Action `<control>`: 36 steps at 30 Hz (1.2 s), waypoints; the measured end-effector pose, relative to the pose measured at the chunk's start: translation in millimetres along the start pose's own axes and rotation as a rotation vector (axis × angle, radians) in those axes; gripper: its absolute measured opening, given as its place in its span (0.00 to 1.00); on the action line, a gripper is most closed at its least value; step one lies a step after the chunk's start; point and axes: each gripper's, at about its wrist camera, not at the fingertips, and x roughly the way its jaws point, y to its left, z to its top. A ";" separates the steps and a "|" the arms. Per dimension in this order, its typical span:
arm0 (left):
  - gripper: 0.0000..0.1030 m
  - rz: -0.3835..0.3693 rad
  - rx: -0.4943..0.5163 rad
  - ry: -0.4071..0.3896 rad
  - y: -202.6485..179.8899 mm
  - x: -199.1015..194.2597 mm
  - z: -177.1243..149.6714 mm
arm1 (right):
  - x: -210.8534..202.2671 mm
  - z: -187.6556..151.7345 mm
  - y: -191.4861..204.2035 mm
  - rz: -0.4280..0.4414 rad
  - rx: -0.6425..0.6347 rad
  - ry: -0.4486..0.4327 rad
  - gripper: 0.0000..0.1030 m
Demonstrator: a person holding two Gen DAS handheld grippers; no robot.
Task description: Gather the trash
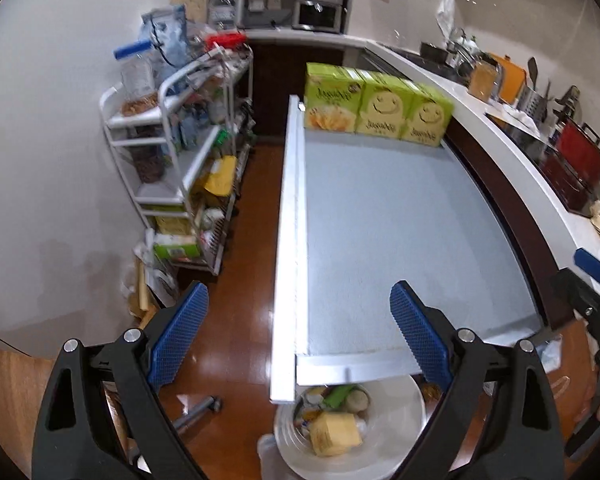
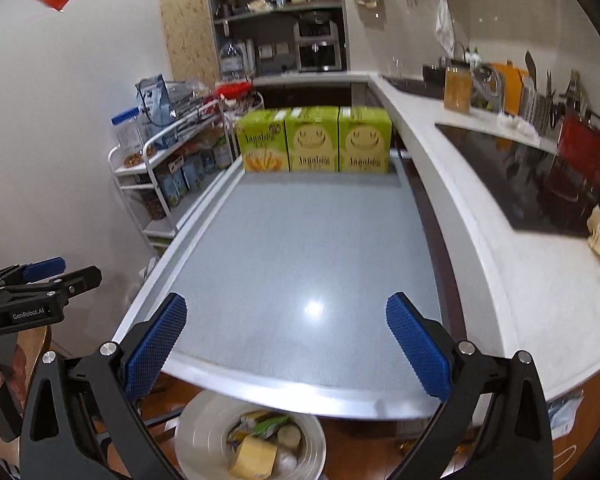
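Note:
A white trash bin [image 1: 404, 412] stands on the floor below the near edge of the grey table [image 1: 400, 232]; it also shows in the right wrist view [image 2: 204, 432]. Inside lie a yellow wrapper [image 1: 334, 434], a green wrapper [image 1: 338, 394] and other scraps; the yellow wrapper [image 2: 254, 460] shows in the right wrist view too. My left gripper [image 1: 298, 320] is open and empty, above the table's near left corner and the bin. My right gripper [image 2: 286, 330] is open and empty, above the table's near edge [image 2: 300, 392]. Each gripper shows at the other view's edge.
Three green snack boxes [image 1: 376, 106] stand in a row at the table's far end, also in the right wrist view [image 2: 314, 140]. A white cluttered shelf rack [image 1: 180, 152] stands left on the wooden floor. A white counter [image 2: 520, 272] with a black cooktop [image 2: 512, 176] runs along the right.

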 end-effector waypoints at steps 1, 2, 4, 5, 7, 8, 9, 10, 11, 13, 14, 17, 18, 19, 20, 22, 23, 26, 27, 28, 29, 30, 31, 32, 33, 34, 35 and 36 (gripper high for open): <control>0.91 0.006 0.003 -0.011 -1.3 -1.8 0.5 | 1.1 3.2 -0.6 -0.002 0.004 -0.007 0.95; 0.91 0.010 0.010 -0.017 -2.2 -2.5 2.1 | 1.9 5.4 -1.7 0.001 0.011 -0.011 0.95; 0.91 0.020 0.015 -0.017 -2.3 -1.6 4.8 | 2.4 8.8 -5.9 0.007 0.032 -0.016 0.95; 0.91 0.028 0.016 -0.025 -2.5 -2.6 6.1 | 2.4 10.4 -6.9 0.008 0.038 -0.018 0.95; 0.91 0.030 0.017 -0.045 -3.0 -5.3 7.7 | 1.7 13.5 -7.6 0.007 0.040 -0.028 0.95; 0.91 0.030 0.019 -0.061 -3.0 -7.9 8.6 | 1.8 15.3 -7.7 0.008 0.038 -0.030 0.95; 0.91 0.031 0.020 -0.069 -4.0 -8.6 9.6 | 1.8 16.4 -8.0 0.010 0.037 -0.031 0.95; 0.91 0.034 0.022 -0.078 -4.2 -9.6 10.1 | 1.5 18.2 -8.5 0.012 0.039 -0.034 0.95; 0.91 0.040 0.024 -0.083 -4.6 -10.1 11.7 | 1.0 19.1 -9.5 0.013 0.042 -0.039 0.95; 0.91 0.045 0.024 -0.090 -5.0 -9.4 15.4 | 1.2 21.2 -10.4 0.013 0.048 -0.046 0.95; 0.91 0.036 0.024 -0.091 -4.8 -9.0 16.6 | 1.4 22.4 -10.5 0.016 0.048 -0.046 0.95; 0.99 0.026 0.028 -0.091 -6.0 -7.9 19.7 | 2.3 26.3 -10.6 0.015 0.037 -0.055 0.95; 0.99 0.027 0.032 -0.097 -7.0 -8.1 20.8 | 2.2 27.3 -10.0 0.014 0.034 -0.057 0.95; 0.99 0.034 0.038 -0.105 -8.1 -8.9 22.1 | 2.2 28.8 -9.7 0.014 0.031 -0.060 0.95; 0.99 0.037 0.042 -0.109 -9.7 -9.0 22.9 | 1.8 29.5 -9.7 0.016 0.032 -0.062 0.95; 0.99 0.036 0.048 -0.120 -12.0 -10.3 24.8 | 2.6 32.5 -10.8 0.022 0.039 -0.065 0.95; 0.99 0.041 0.049 -0.123 -12.9 -10.0 26.1 | 3.1 33.7 -11.6 0.024 0.043 -0.066 0.95; 0.99 0.047 0.048 -0.125 -13.4 -8.7 28.7 | 4.4 37.4 -12.6 0.027 0.043 -0.071 0.95; 0.99 0.050 0.047 -0.126 -13.2 -8.2 29.6 | 4.5 38.3 -12.7 0.027 0.040 -0.073 0.95; 0.99 0.052 0.047 -0.127 -13.1 -7.4 30.2 | 5.0 39.7 -12.4 0.024 0.035 -0.075 0.95; 0.99 0.049 0.044 -0.127 -12.9 -6.8 30.7 | 5.5 40.4 -12.2 0.022 0.033 -0.075 0.95; 0.99 0.041 0.043 -0.126 -12.6 -5.9 31.3 | 6.4 41.5 -12.2 0.021 0.033 -0.075 0.95; 0.99 0.037 0.042 -0.120 -12.3 -4.4 32.5 | 7.2 41.5 -12.0 0.022 0.034 -0.074 0.95; 0.99 0.036 0.042 -0.114 -11.9 -3.2 33.2 | 8.0 41.8 -12.3 0.024 0.039 -0.073 0.95; 0.99 0.035 0.041 -0.111 -11.8 -2.4 33.8 | 9.2 42.4 -12.6 0.028 0.043 -0.068 0.95; 0.99 0.035 0.041 -0.110 -11.8 -2.3 33.7 | 9.5 42.2 -11.7 0.029 0.043 -0.066 0.95; 0.99 0.028 0.040 -0.109 -11.7 -2.1 34.3 | 9.7 42.2 -11.2 0.029 0.041 -0.066 0.95; 0.99 0.023 0.040 -0.110 -11.8 -2.2 33.7 | 9.8 42.4 -10.7 0.028 0.037 -0.067 0.95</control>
